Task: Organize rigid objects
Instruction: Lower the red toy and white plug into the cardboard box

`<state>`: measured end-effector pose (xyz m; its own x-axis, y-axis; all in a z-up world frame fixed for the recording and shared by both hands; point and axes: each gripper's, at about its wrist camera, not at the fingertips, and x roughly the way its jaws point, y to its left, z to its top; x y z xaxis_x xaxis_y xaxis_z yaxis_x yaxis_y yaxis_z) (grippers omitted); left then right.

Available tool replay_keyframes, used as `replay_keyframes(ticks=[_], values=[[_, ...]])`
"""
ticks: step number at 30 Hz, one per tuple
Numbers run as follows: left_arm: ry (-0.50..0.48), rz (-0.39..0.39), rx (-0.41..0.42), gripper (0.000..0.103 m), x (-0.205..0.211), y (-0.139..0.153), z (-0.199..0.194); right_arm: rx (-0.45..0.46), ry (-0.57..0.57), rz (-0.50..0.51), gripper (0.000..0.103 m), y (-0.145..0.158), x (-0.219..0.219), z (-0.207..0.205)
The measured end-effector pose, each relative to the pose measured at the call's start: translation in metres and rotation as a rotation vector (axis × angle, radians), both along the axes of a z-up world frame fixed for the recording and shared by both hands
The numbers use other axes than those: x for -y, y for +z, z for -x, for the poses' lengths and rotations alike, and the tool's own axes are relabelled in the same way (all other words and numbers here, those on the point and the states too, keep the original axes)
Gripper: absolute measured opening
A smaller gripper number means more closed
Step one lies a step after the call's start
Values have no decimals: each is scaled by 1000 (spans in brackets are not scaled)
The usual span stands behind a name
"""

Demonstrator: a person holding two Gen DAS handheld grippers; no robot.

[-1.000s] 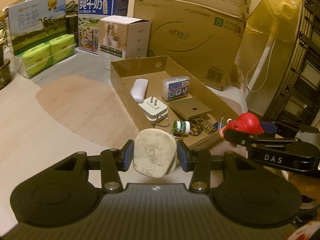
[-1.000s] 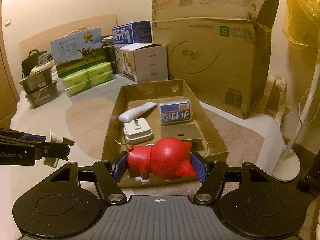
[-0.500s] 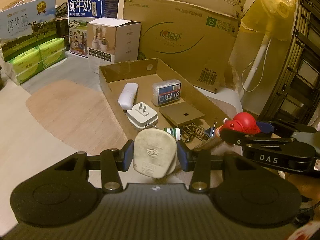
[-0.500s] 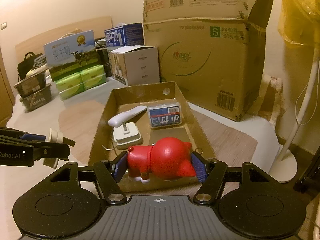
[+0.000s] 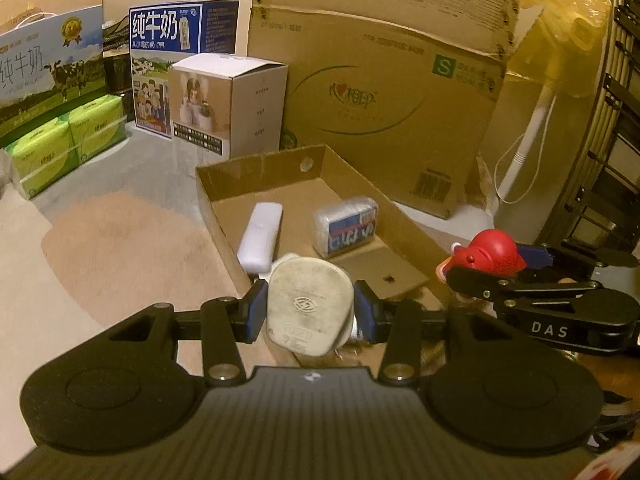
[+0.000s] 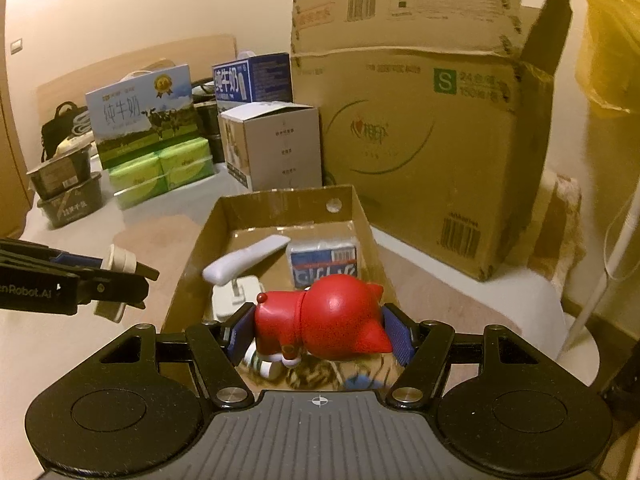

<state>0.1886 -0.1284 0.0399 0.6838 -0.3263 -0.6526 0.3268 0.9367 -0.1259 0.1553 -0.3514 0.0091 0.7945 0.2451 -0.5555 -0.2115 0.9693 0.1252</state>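
Note:
My left gripper is shut on a worn white plug, held over the near left corner of the shallow cardboard tray. A red cat figurine is clamped in my right gripper, which hovers over the tray's near end. In the left wrist view the right gripper and figurine show at the right; in the right wrist view the left gripper and plug show at the left. Inside the tray lie a white remote, a blue tissue pack, a white adapter and a flat brown box.
A large cardboard box stands behind the tray, a white carton and milk cartons to its left, green tissue packs farther left. A fan stand and a dark rack are at the right.
Both grippers moved forward toward the tray with their objects still held. The tray and boxes now appear closer, and the tray's near end has slipped under the grippers.

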Motion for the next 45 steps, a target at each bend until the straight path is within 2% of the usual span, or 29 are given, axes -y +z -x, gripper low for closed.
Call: replay_keyframes(ticks=[13,22,45], values=[[37,9,2,42,1,-9,-82,21,72,-1,67,-1,0,-89],[41,-26,-3,42,3,-24,-129,8,101,11,67,-15,-3,-133],[66,-56,-14,42,-5,-43,-196,-62,169,44,67,-36,-18,-208]])
